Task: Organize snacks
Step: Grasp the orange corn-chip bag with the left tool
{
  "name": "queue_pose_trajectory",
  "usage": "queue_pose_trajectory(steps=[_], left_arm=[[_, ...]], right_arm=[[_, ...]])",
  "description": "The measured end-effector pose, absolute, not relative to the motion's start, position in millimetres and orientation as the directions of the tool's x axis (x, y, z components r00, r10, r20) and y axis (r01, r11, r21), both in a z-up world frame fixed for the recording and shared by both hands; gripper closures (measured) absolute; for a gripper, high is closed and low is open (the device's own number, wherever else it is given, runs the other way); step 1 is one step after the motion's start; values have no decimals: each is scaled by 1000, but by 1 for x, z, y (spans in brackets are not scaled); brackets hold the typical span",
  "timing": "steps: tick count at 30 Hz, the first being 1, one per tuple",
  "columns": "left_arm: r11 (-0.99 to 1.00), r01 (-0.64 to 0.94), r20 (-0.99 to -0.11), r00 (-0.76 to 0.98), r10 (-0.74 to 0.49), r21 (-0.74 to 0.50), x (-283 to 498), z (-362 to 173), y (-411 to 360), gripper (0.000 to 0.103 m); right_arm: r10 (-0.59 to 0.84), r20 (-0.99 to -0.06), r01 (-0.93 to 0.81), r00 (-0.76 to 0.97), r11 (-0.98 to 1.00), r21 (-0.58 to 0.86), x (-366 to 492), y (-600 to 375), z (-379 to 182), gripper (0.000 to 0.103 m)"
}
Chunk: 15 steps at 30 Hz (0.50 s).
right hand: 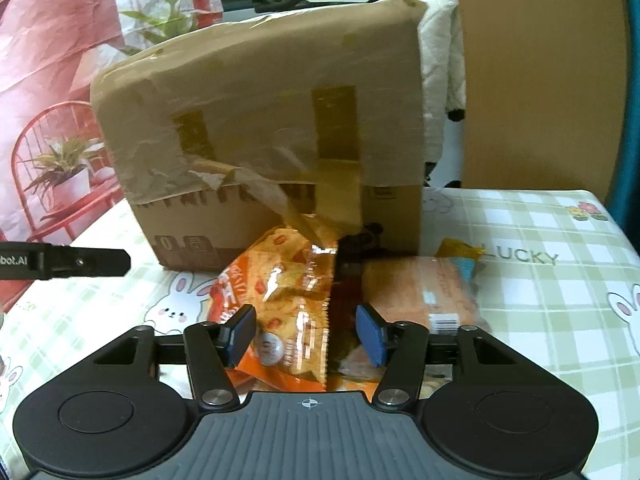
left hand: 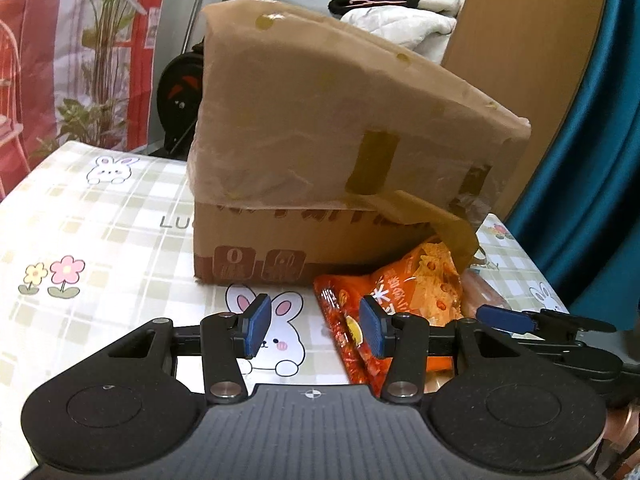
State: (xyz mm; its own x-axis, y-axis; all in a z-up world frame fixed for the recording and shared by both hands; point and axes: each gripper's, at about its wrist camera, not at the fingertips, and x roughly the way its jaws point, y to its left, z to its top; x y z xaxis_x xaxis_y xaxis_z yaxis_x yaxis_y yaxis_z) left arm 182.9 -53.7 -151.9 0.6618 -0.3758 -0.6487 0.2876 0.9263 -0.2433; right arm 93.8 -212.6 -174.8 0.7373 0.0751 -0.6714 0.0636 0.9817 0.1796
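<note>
Here, on the table with the green-checked rabbit-print cloth:
Box: a taped brown cardboard box stands toward the far edge.
Snacks: an orange crinkly chip bag and a clear-wrapped pale bread pack lie just before the box.
Left gripper: jaws apart, nothing between them, beside the chip bag.
Right gripper: jaws apart, over the chip bag's near end; contact unclear.

A pale green checked tablecloth printed with white rabbits and pink flowers covers the table. Behind it hangs a red and white banner with printed leafy plants. A black exercise machine stands beyond, near rumpled white fabric, a tan wooden board and a teal curtain
</note>
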Motion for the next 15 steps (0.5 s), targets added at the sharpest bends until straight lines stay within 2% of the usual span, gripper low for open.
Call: queue_pose_trajectory(steps=[3, 4, 5, 15], left_arm=[[924, 284, -653, 654, -382, -255, 184, -153, -52, 52], [922, 286, -654, 651, -386, -259, 184, -154, -52, 52], [921, 289, -654, 649, -389, -262, 184, -154, -53, 51], [907, 326, -665, 619, -418, -266, 187, -162, -67, 43]], right_arm=[[84, -674, 48, 734, 983, 174, 98, -207, -178, 52], [94, -680, 45, 727, 982, 183, 99, -207, -181, 60], [105, -684, 41, 721, 980, 194, 99, -207, -182, 62], [238, -689, -7, 684, 947, 320, 95, -194, -196, 66]])
